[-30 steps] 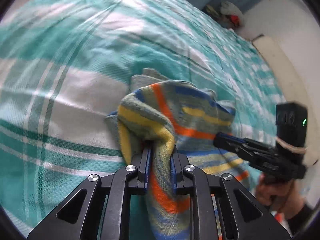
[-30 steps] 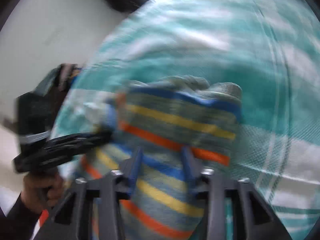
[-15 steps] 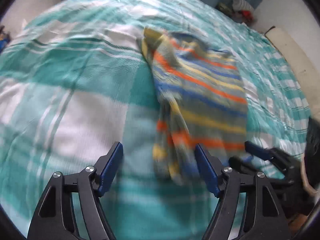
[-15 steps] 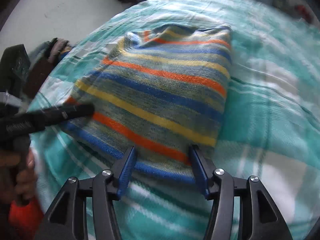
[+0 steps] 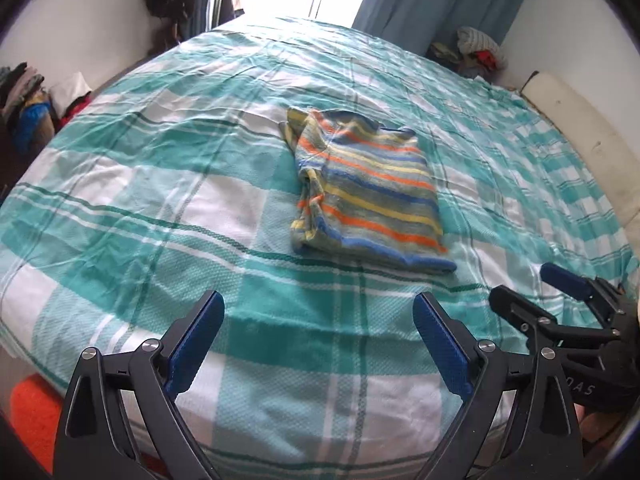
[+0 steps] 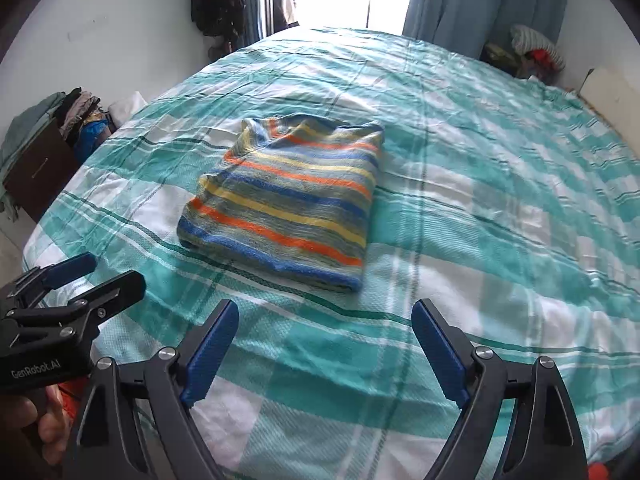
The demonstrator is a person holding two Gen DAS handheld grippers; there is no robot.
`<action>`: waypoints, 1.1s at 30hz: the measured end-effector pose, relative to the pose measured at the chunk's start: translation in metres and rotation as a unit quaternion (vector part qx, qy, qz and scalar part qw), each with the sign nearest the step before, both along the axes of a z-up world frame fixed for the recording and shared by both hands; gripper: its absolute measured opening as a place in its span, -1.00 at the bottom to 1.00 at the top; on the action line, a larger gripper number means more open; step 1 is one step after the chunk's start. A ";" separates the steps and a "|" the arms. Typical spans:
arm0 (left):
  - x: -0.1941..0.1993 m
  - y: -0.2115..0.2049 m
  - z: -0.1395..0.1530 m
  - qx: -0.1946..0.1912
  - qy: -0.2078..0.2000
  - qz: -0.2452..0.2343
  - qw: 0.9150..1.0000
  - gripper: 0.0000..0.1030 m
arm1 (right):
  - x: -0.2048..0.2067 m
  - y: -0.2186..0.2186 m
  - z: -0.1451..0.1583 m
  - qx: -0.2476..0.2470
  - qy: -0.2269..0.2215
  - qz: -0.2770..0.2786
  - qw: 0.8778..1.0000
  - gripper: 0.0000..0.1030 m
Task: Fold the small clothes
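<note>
Sweater lies folded mid-bed on teal/white check sheet, wrinkled. Room: white walls, blue curtain, bright doorway, clothes piles at L and far R corner. Sweater: grey knit w/ orange, yellow, blue stripes, rough rectangle, bunched along L edge. "GenRobot.AI" on left gripper body. Left gripper and right gripper just been opening, jaws wide, nothing between, both short of sweater.

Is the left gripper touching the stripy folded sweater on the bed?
Apart. In the left wrist view the open left gripper shows bare teal checked bedsheet between it and the folded striped knit sweater.
</note>
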State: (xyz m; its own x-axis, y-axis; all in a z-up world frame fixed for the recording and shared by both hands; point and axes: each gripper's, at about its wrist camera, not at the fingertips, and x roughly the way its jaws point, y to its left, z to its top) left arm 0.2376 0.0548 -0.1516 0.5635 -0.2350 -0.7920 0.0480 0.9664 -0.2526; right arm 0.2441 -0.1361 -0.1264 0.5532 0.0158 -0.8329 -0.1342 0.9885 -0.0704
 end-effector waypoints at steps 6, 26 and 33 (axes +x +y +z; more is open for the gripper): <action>-0.002 -0.009 0.009 0.055 -0.023 0.012 0.998 0.88 | -0.004 -0.005 0.001 -0.008 -0.007 -0.006 1.000 0.70; 0.223 -0.004 -0.089 -0.105 0.110 -0.062 0.986 0.92 | 0.216 -0.096 -0.128 0.415 0.102 0.011 0.904 0.62; 0.228 -0.020 -0.077 -0.160 0.107 -0.093 0.977 -0.60 | 0.240 -0.053 -0.124 0.383 0.116 0.047 0.915 -0.45</action>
State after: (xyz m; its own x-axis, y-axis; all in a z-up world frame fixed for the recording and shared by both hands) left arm 0.4657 0.0347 -0.2288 0.3168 -0.5721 -0.7565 0.1276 0.8160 -0.5637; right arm 0.4840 -0.1894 -0.2500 0.3295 0.6826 -0.6523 -0.1443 0.7192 0.6797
